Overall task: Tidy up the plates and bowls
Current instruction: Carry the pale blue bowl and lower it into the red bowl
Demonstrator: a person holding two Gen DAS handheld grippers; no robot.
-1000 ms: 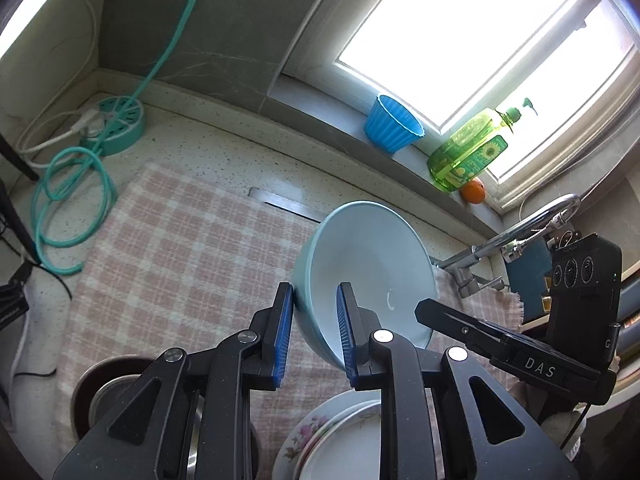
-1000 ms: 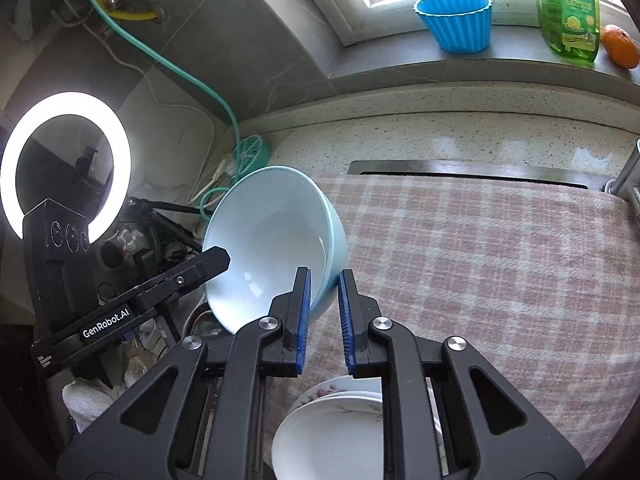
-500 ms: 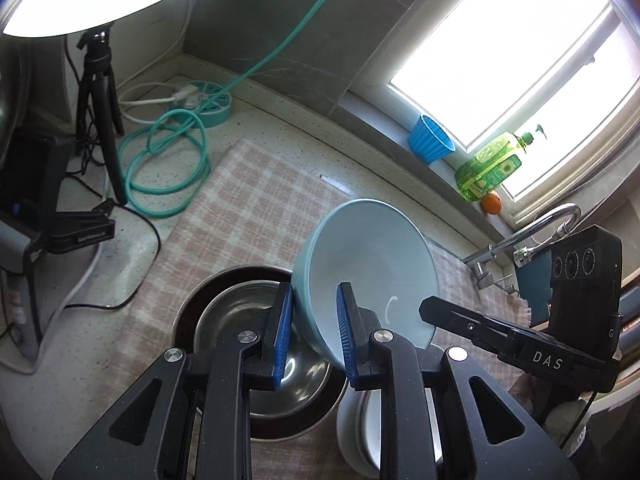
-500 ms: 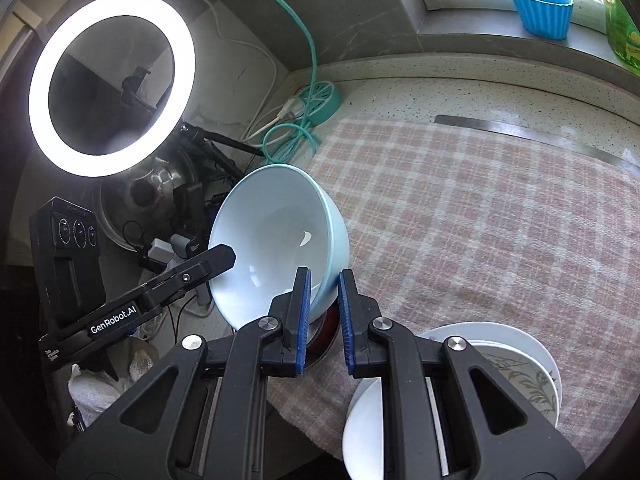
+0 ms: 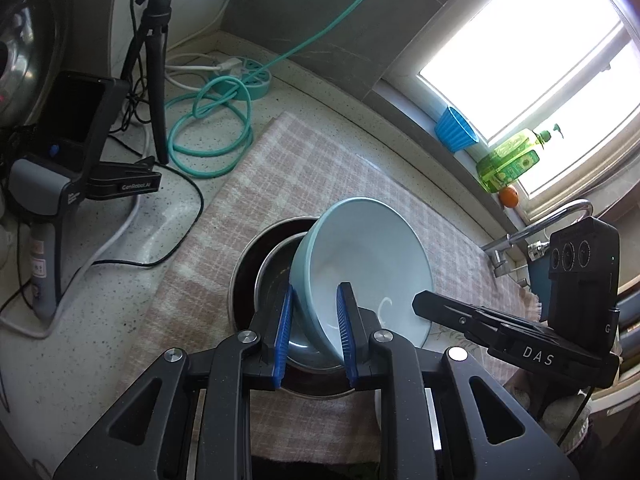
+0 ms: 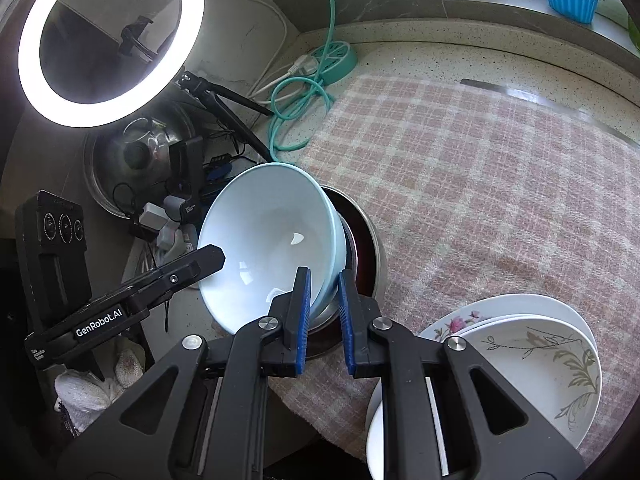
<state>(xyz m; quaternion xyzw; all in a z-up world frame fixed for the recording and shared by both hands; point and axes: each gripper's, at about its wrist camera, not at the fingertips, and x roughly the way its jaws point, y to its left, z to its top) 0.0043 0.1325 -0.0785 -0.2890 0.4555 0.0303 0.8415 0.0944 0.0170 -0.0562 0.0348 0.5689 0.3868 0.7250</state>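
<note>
Because both the left tongs [image 5: 314, 328] and the right tongs [image 6: 323, 312] clamp only the rim of the tilted blue bowl [image 5: 368, 272], which hangs at frame centre over the steel bowl [image 5: 276, 280], it may slip and strike.

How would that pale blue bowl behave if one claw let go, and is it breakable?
The pale blue bowl looks glazed and rigid, probably ceramic, so likely slippery and liable to chip. It is held tilted by its rim, the left claw and right claw on opposite sides; with one released it would probably swing down onto the steel bowl beneath.
</note>
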